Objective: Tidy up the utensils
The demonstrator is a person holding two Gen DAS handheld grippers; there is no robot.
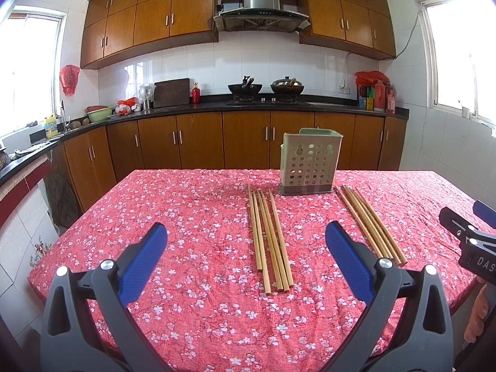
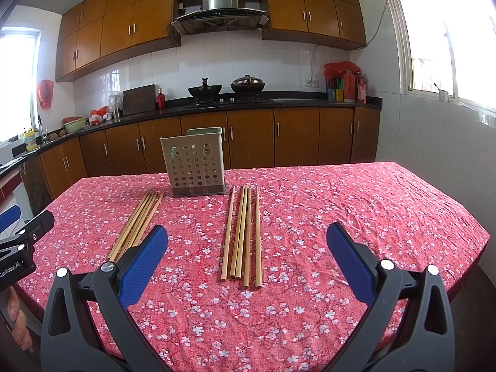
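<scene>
A: Where do the chopsticks lie?

B: In two bundles on the flowered tablecloth (image 1: 192, 217). The left bundle (image 1: 270, 241) lies straight ahead of the left tongs (image 1: 246, 257), between their blue pads and a little beyond the tips. The right bundle (image 2: 242, 235) lies the same way ahead of the right tongs (image 2: 247, 257). The perforated green holder (image 1: 308, 162) stands upright farther out, past the far ends of both bundles and between them.

A: And the tongs?

B: Both are spread wide and hold nothing; they hover above the cloth near the table's front edge.

A: How should the sticks handle?

B: Judging by looks, they are thin wooden rods: light, stiff, smooth and round, so likely to roll or fan apart. A pinch across the whole bundle near the middle seems best, so neither end droops; a grip at one end would probably let them splay. The wrinkled cloth may snag a pad that scrapes low.

A: Does one view add anything?

B: Yes. The left view shows the right bundle (image 1: 372, 223) slanting off beyond its right pad, and the other tongs' black body at the right edge. The right view shows the left bundle (image 2: 136, 223) partly hidden behind its own left pad, and more bare cloth to the right.
</scene>
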